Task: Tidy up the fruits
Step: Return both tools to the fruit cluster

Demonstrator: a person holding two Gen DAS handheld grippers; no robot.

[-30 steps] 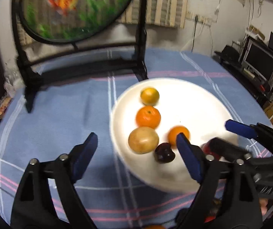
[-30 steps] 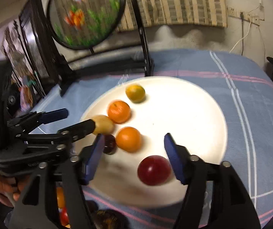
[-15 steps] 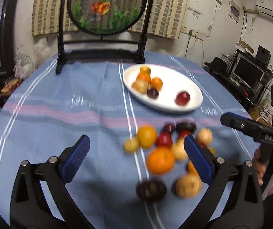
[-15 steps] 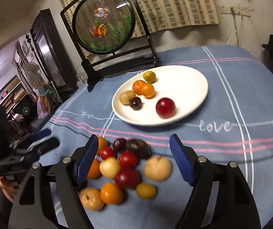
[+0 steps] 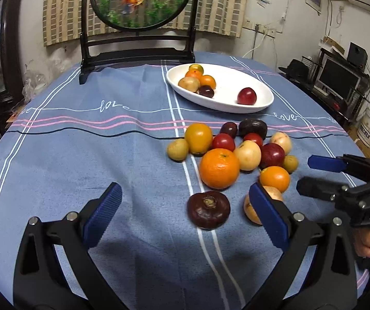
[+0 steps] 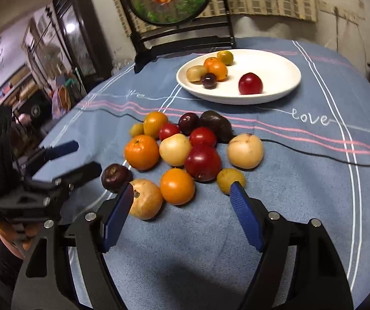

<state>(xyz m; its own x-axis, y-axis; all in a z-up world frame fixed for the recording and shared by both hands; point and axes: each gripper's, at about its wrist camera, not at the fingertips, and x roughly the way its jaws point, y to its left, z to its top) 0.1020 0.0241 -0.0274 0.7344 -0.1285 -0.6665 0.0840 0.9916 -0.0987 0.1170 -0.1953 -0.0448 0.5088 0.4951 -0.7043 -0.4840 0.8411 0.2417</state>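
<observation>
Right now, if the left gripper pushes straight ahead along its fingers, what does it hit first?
Probably the dark purple fruit, the nearest thing between the open left gripper's fingers, with the big orange behind it. Depth is unclear; it may meet the tablecloth first.

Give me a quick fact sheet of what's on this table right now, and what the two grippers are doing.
surface: blue tablecloth
plate: white plate, far side, holding six fruits, the red fruit apart from the other five
loose pile: over a dozen fruits on the cloth, largest the big orange
left gripper: open, empty
right gripper: open, empty
backdrop: round goldfish screen
</observation>
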